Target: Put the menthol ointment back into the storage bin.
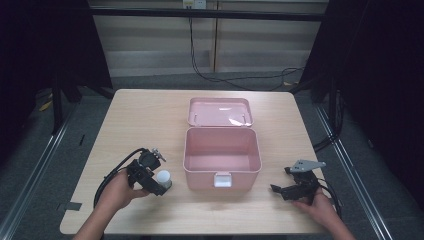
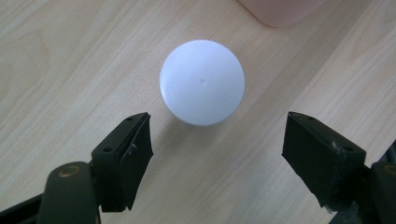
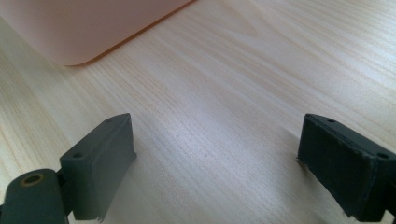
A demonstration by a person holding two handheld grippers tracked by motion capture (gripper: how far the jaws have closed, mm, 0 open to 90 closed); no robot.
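Observation:
A small white round-topped container (image 1: 163, 177) stands upright on the wooden table, just left of an open pink box (image 1: 199, 180). The box's lid (image 1: 220, 111) lies folded back behind it. My left gripper (image 1: 164, 186) hangs over the container, open. From above, the white top (image 2: 202, 81) sits just beyond the jaw tips of the left gripper (image 2: 217, 135), and neither pad touches it. At the right front of the table my right gripper (image 1: 280, 180) is open, with bare wood between the jaws of the right gripper (image 3: 215, 122). A corner of the pink box (image 3: 70, 28) lies ahead of it.
The inside of the pink box looks bare. The wooden table (image 1: 140, 115) stretches wide around the box. Cables trail from both grippers toward the front edge. Dark frames and floor rails flank the table, and cables lie on the floor behind it.

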